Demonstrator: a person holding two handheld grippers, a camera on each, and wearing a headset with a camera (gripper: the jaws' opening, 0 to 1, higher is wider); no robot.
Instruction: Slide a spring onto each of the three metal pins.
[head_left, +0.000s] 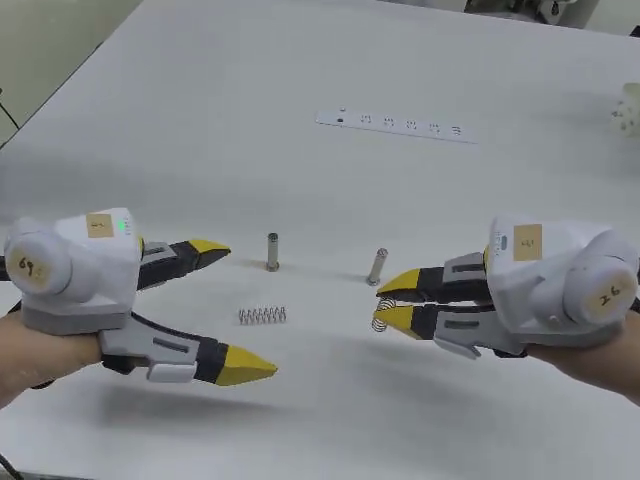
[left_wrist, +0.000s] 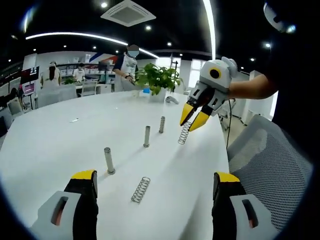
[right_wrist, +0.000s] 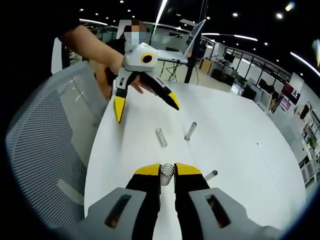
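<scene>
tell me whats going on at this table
A person holds a gripper in each hand over a white table. The right gripper is shut on a small spring, close beside a bare metal pin. The left gripper is open, holding nothing. A second spring lies flat on the table near another bare pin. Farther along, a third upright piece looks coiled, perhaps a pin already wearing its spring.

Metal pins: 2 bare, both upright, i.e. near pin (left_wrist: 108, 160) and next pin (left_wrist: 146, 136); springs: 3, i.e. loose spring (left_wrist: 140, 189) flat on table (left_wrist: 60, 145), held spring (left_wrist: 184, 134) in right gripper (left_wrist: 190, 123), upright spring (left_wrist: 162, 124) beyond the pins, poss. on a 3rd pin, can't tell; grippers: 2, incl. left gripper (left_wrist: 155, 176); power strip (head_left: 400, 125): 1.
</scene>
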